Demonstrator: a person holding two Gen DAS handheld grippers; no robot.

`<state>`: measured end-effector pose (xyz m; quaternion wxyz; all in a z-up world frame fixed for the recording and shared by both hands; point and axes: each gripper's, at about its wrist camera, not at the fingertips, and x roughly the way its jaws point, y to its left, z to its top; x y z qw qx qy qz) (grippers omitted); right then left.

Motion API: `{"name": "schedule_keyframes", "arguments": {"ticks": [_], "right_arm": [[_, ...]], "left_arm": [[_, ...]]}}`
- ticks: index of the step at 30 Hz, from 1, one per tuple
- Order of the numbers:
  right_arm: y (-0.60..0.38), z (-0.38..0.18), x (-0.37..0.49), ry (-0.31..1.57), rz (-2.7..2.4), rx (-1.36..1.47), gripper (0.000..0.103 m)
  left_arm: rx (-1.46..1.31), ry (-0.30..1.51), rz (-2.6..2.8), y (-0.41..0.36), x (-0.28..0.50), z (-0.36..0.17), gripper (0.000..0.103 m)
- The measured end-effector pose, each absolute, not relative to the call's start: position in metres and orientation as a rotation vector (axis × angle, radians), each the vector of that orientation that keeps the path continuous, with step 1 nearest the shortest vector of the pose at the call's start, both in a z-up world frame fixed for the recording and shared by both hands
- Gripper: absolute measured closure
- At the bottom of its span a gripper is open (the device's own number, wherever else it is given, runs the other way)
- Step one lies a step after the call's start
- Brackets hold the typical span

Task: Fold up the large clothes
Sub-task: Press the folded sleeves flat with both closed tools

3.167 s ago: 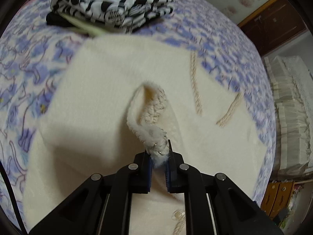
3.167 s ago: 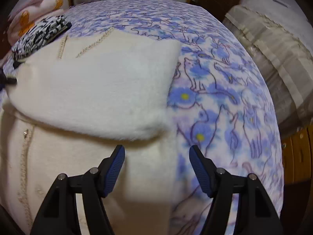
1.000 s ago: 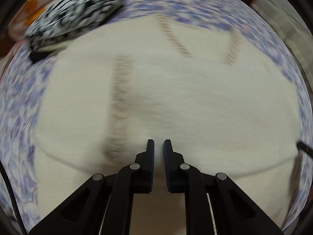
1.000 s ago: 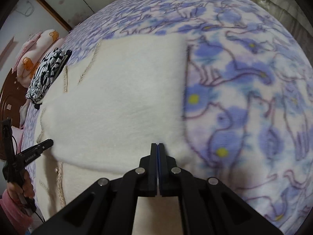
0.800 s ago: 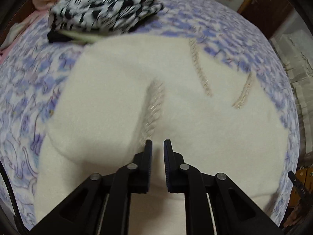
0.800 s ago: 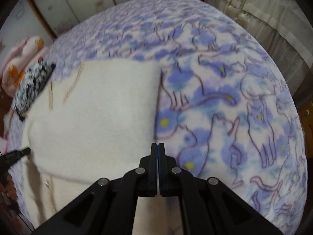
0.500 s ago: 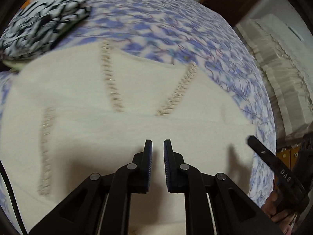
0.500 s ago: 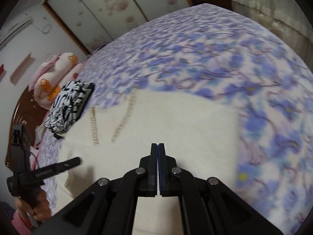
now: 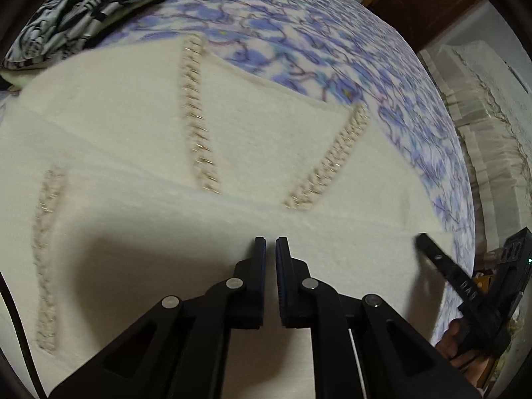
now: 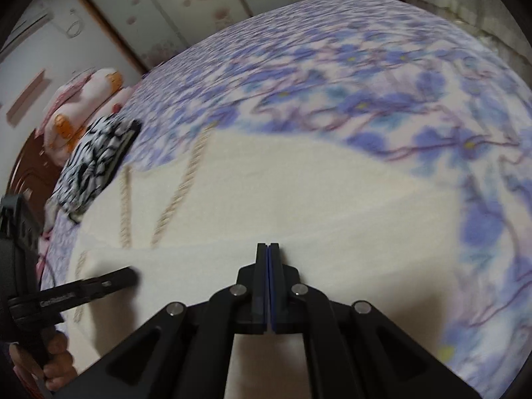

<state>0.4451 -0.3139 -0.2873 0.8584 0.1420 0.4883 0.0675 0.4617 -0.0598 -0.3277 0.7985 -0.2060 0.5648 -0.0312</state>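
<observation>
While both grippers hover low over the bed, we see the cream fuzzy knit garment with braided trim lines lying flat on the blue-and-purple cat-print bedspread, folded so that an upper layer ends in a straight edge running across just ahead of our fingertips. Our left gripper has its jaws nearly together, with only a narrow slit between the blue pads and no cloth in it. Our right gripper has its jaws pressed fully together, also with nothing between them; it sits just at the fold edge of the garment.

From the left wrist view, the right gripper shows at the garment's right edge, its tip over the cream cloth. From the right wrist view, the left gripper reaches in over the garment's left side, near a braided trim line.

Beyond the garment's far left corner a folded black-and-white patterned cloth rests on the bedspread, just beside the cream knit. Farther back, at the head of the bed, lies a pink-and-orange plush pillow.
</observation>
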Motion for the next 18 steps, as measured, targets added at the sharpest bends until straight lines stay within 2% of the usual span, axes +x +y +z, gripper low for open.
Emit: {"name": "schedule_keyframes", "arguments": {"ticks": [7,18], "right_arm": [[-0.397,-0.28,0.437,0.978,0.007,0.514,0.103],[-0.39,-0.306,0.441,1.034,-0.057,0.411,0.103]], "left_arm": [[-0.35,1.202,0.116,-0.024,0.456,-0.318,0.097],[-0.279,1.185,0.187,0.003,0.457,-0.331,0.097]]}}
